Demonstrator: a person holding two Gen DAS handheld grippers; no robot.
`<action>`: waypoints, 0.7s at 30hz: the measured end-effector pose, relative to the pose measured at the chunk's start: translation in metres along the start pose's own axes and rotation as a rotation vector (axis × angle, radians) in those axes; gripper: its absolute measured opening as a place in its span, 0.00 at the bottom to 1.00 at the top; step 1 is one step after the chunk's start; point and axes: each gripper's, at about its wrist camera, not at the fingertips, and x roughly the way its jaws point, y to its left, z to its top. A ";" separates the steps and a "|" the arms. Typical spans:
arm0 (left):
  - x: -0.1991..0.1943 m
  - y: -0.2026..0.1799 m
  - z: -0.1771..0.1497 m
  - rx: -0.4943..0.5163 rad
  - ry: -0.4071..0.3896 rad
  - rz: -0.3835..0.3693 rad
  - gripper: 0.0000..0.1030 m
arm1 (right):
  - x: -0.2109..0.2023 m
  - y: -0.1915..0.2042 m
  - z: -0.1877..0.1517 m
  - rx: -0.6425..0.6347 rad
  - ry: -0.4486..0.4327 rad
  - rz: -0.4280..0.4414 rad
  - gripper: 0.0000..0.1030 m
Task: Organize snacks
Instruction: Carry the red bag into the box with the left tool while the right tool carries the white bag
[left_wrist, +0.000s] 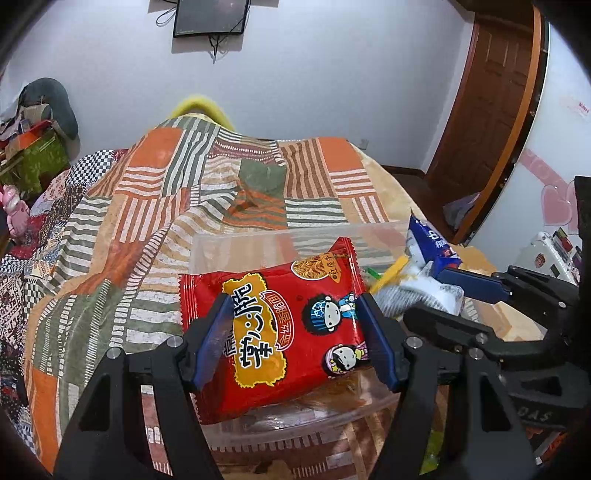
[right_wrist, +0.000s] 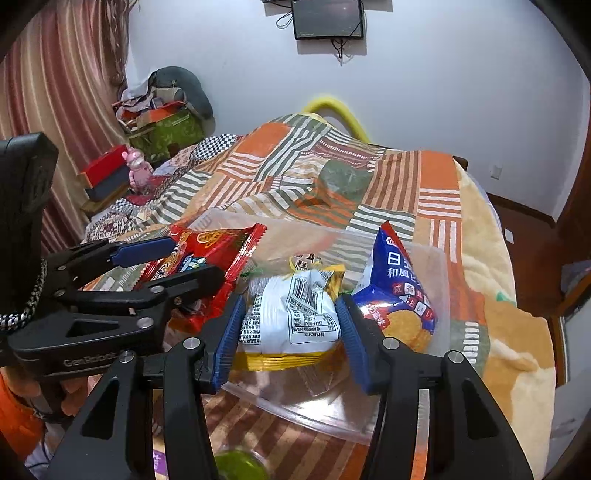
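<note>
Left gripper (left_wrist: 295, 339) clamped across the red noodle packet (left_wrist: 291, 332), fingers on either side. Right gripper (right_wrist: 288, 339) just right of that packet, closed on the white-and-yellow snack bag (right_wrist: 291, 314), both level.

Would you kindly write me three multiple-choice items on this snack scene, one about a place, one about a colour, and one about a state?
1. Where does the blue packet sit?
A. in the clear plastic bin
B. on the floor
C. on the wall screen

2. What colour is the packet between the jaws of the left gripper?
A. green
B. red
C. white

3. How does the right gripper stand on the white and yellow packet?
A. far away from it
B. jaws on both its sides
C. underneath it

Answers: 1 A, the bin's clear wall surrounds the packet. 2 B, the red noodle packet fills that gap. 3 B, a blue pad sits against each side.
</note>
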 end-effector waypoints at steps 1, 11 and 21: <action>0.000 -0.001 -0.001 0.005 0.003 0.001 0.66 | -0.001 0.000 -0.001 0.000 0.001 -0.009 0.49; -0.030 -0.003 -0.006 0.001 -0.010 -0.015 0.67 | -0.028 -0.002 -0.004 0.007 -0.019 0.023 0.58; -0.088 0.001 -0.035 0.041 -0.031 0.017 0.67 | -0.067 0.006 -0.023 0.005 -0.058 0.027 0.62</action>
